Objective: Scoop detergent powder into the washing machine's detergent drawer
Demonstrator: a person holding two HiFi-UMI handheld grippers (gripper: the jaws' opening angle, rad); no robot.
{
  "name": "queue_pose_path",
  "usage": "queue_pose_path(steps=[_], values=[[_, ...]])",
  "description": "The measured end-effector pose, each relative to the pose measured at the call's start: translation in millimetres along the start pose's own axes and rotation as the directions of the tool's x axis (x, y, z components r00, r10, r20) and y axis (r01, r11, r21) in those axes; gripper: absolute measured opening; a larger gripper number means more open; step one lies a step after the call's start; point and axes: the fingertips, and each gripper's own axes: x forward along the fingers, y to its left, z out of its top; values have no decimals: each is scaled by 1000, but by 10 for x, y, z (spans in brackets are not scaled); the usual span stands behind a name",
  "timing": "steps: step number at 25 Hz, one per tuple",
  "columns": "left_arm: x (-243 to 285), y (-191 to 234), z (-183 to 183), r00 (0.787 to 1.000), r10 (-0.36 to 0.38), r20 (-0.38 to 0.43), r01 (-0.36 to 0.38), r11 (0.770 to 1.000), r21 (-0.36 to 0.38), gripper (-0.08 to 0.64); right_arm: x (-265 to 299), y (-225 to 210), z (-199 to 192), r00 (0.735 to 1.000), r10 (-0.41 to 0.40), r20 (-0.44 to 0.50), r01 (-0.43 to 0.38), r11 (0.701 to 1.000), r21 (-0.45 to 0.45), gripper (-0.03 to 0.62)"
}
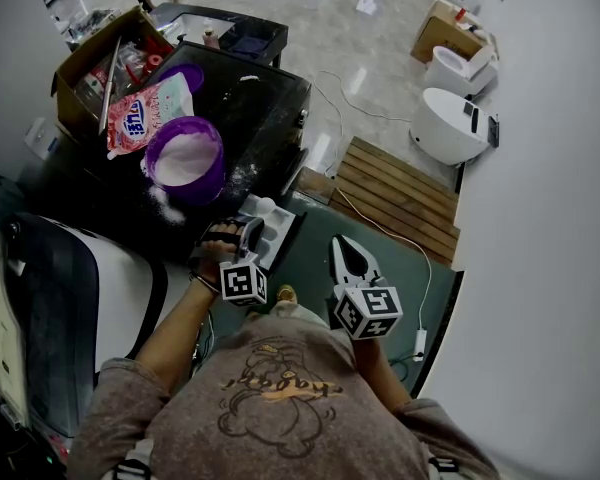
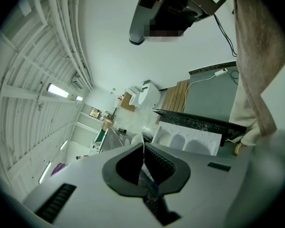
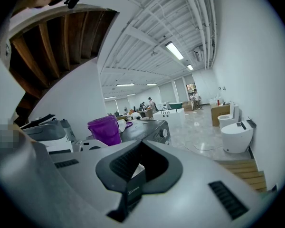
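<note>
Right hand-held gripper (image 3: 141, 145) closed; "Midea" print (image 3: 132, 190) below

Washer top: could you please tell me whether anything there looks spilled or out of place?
Yes. White powder lies scattered on the black washer top beside the purple tub, mostly at its near-left foot, with lighter dusting to its right. It looks like spilled detergent rather than anything placed there.

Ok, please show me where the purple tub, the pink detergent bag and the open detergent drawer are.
purple tub (image 1: 198, 192), head view, on its purple near wall.
pink detergent bag (image 1: 148, 110), head view, on its printed face.
detergent drawer (image 1: 276, 223), head view, on a white part near its right edge.
</note>
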Motion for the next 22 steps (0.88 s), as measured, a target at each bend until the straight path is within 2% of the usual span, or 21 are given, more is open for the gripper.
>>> queue_pose_path(steps=[2, 3, 5, 6, 8, 10, 12, 15, 17, 18, 19, 20, 22], values=[[-7, 10, -5, 1000, -2, 0, 2, 1000, -18, 23, -4, 5, 4, 1000, 1, 1, -1, 1000, 3, -6], [-2, 18, -21, 1000, -7, 1, 7, 999, -50, 23, 0, 11, 8, 1000, 1, 3, -1, 1000, 4, -6], [17, 33, -80, 1000, -27, 6, 27, 986, -167, 23, 14, 24, 20, 1000, 0, 7, 0, 1000, 3, -6], [17, 43, -112, 999, -40, 11, 41, 969, -243, 23, 15, 27, 10, 1000, 2, 7, -2, 1000, 1, -6], [-17, 76, -161, 998, -60, 25, 65, 915, -399, 23, 5, 40, 17, 1000, 2, 8, -2, 1000, 2, -6], [-65, 123, -189, 997, -65, 45, 79, 846, -527, 23, -4, 53, 56, 1000, -2, 10, 2, 1000, 2, -6], [-120, 188, -208, 995, -63, 75, 97, 755, -648, 23, -8, 46, 29, 1000, 8, 7, -8, 1000, -3, -6], [-230, 332, -250, 990, -40, 137, 135, 570, -811, 23, 7, 71, 1, 1000, 22, 4, -22, 1000, -9, -6], [-272, 360, -321, 986, -21, 168, 160, 441, -883, 23, 22, 99, 1, 1000, 24, 3, -24, 1000, -8, -6], [-296, 374, -345, 984, -11, 179, 169, 391, -905, 23, 26, 111, 12, 1000, 24, 3, -24, 1000, -8, -6], [-329, 400, -351, 982, 2, 188, 175, 356, -918, 23, 29, 123, 25, 1000, 23, 3, -23, 1000, -9, -6], [-368, 436, -343, 980, 16, 196, 180, 332, -926, 23, 32, 131, 26, 1000, 26, 3, -26, 1000, -12, -6], [-442, 507, -332, 979, 38, 203, 182, 299, -937, 23, 39, 144, 23, 999, 32, 0, -32, 999, -19, -6]])
